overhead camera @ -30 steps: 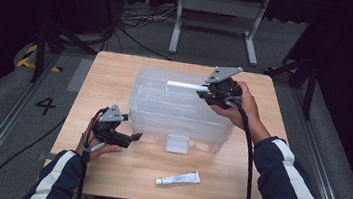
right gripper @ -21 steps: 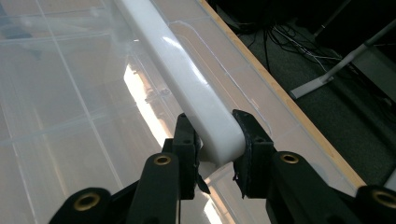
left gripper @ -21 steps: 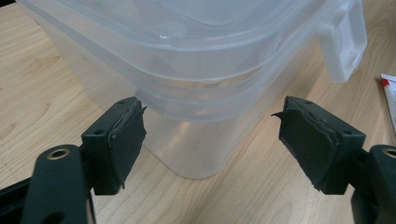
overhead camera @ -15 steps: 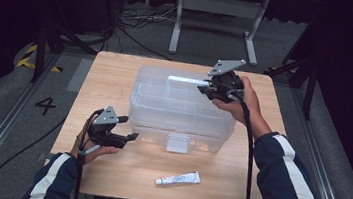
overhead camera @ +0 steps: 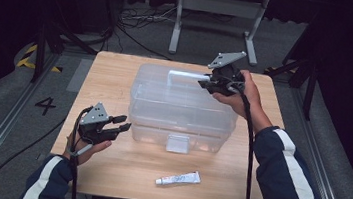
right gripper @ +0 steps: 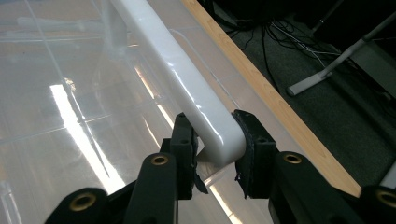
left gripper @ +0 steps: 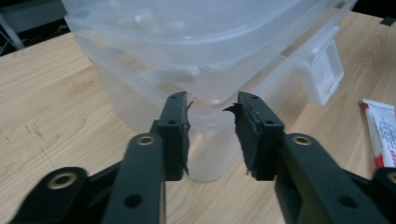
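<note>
Work surface: pale wooden table, grain visible, faint scuffs near the left edge in the left gripper view. Surrounded by grey carpeted floor; metal rails along both sides; loose black cables and a grey metal stand beyond the far edge. Yellow-black hazard tape at far left. Room otherwise dark.

Writing: figure "4" marked on the floor left of the table. Small white tube with red end lying near the front edge (print on it too small to read).

Clear plastic storage box at table centre, lid on, front latch facing the person.

Right gripper over the lid's far right, clamped on the white handle at its end.

Left gripper just beside the box's front left corner, jaws just drawn closer, a gap remaining, nothing between them.
</note>
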Tool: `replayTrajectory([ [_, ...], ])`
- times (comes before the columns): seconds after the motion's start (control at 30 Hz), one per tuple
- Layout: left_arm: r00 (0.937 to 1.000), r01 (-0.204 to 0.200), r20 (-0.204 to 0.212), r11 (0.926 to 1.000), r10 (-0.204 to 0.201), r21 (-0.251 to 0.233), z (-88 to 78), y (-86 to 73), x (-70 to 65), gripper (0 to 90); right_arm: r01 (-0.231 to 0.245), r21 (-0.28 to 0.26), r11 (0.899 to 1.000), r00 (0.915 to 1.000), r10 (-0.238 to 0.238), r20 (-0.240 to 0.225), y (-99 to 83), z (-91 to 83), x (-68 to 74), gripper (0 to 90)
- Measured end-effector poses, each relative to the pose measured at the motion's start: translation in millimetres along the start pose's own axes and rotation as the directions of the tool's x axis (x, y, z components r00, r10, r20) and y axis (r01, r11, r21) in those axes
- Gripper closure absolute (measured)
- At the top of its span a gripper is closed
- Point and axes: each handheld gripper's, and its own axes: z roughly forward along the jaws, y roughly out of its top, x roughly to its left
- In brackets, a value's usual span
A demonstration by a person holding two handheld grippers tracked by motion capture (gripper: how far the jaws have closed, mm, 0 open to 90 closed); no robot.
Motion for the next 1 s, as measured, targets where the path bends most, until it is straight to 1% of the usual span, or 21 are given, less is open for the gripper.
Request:
replayTrajectory([
  [0.07,0.9992,0.007,-0.039,1.0000,-0.007,0.003,2.8,3.5,-0.5,76.2,-0.001,0.002,1.000,1.0000,0.001,0.003,0.9,0.0,-0.8,71.1],
  [0.13,0.9990,0.011,-0.043,0.9999,-0.011,-0.009,6.2,6.4,-0.7,79.9,-0.002,0.004,1.000,1.0000,0.002,0.002,1.7,0.0,-1.2,71.0],
  [0.23,0.9979,0.000,-0.064,1.0000,0.000,-0.006,11.9,9.6,-1.5,85.5,0.004,0.013,1.000,1.0000,-0.005,0.003,2.6,-0.3,-1.2,70.9],
  [0.33,0.9977,0.004,-0.068,1.0000,-0.004,-0.005,16.1,10.4,-1.5,89.1,0.006,0.015,1.000,1.0000,-0.006,0.008,3.0,-0.4,-0.7,70.8],
  [0.4,0.9973,-0.003,-0.073,1.0000,0.004,0.003,17.3,10.9,-1.6,89.7,0.008,0.015,1.000,0.9999,-0.008,0.009,2.9,-0.7,-0.4,70.7],
  [0.47,0.9975,-0.004,-0.071,1.0000,0.004,0.004,18.0,11.2,-1.1,89.7,0.019,0.014,1.000,0.9997,-0.019,0.016,2.7,-2.3,0.6,70.3],
  [0.5,0.9976,-0.005,-0.070,1.0000,0.005,0.004,17.8,11.7,-0.8,89.6,0.017,0.013,1.000,0.9997,-0.017,0.017,2.6,-3.4,0.7,70.1],
  [0.63,0.9978,-0.009,-0.066,0.9999,0.009,0.010,17.8,11.4,-0.3,89.7,0.023,-0.021,1.000,0.9995,-0.022,0.023,-2.0,-17.6,0.7,67.0],
  [0.67,0.9978,-0.009,-0.066,0.9999,0.009,0.010,17.8,11.4,-0.3,89.7,0.023,-0.021,1.000,0.9995,-0.022,0.023,-2.0,-17.6,0.7,67.0],
  [0.7,0.9974,-0.013,-0.071,0.9998,0.014,0.015,17.7,11.5,-0.7,89.7,0.027,-0.026,0.999,0.9991,-0.026,0.034,-5.2,-22.0,0.9,67.1],
  [0.87,0.9973,-0.017,-0.071,0.9996,0.019,0.024,17.8,11.8,-0.9,89.7,0.002,-0.088,0.996,0.9986,0.003,0.053,-25.0,-45.7,-5.1,65.2],
  [0.93,0.9974,-0.017,-0.070,0.9995,0.019,0.025,17.6,12.3,-0.9,89.7,0.015,-0.094,0.995,0.9960,-0.006,0.089,-34.5,-55.4,-7.2,64.8],
  [1.0,0.9975,-0.020,-0.068,0.9995,0.021,0.026,17.7,12.5,-0.8,89.7,0.011,-0.114,0.993,0.9950,0.000,0.100,-45.7,-64.6,-9.8,64.3],
])
